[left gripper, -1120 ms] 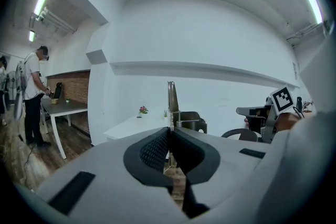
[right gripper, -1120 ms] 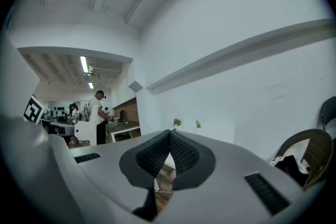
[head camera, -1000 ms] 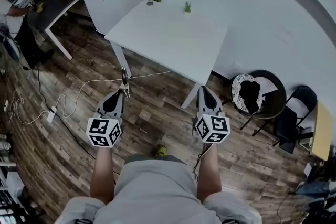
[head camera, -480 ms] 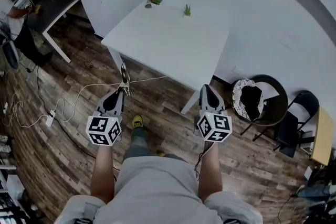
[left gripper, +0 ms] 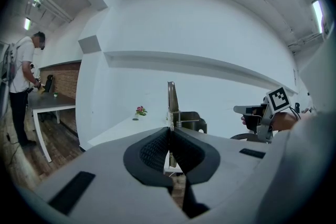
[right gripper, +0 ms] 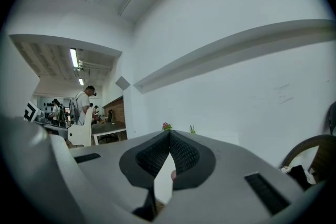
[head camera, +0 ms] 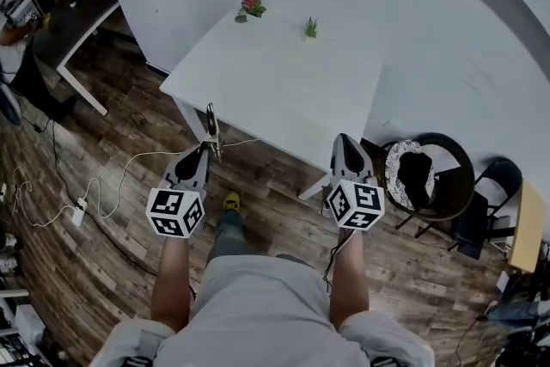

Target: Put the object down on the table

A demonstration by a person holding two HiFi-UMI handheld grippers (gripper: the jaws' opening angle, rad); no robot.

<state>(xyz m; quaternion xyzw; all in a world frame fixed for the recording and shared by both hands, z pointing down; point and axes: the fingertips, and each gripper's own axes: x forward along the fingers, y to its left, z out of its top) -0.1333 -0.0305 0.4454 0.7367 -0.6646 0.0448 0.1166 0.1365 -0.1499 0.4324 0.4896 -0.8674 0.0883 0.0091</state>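
While a person stands facing a white table (head camera: 284,73), each hand holds a gripper out in front. The left gripper (head camera: 204,149) has its jaws pinched tight on a slim metal tool (head camera: 211,123). The tool stands upright in the air by the table's near left edge, not resting on it. The right gripper (head camera: 345,140) has its jaws pressed together on nothing. A pink flower pot (head camera: 251,7) sits at the far edge.

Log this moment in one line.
left gripper: shut on metal clip | right gripper: shut, empty | white table: metal clip not yet on it
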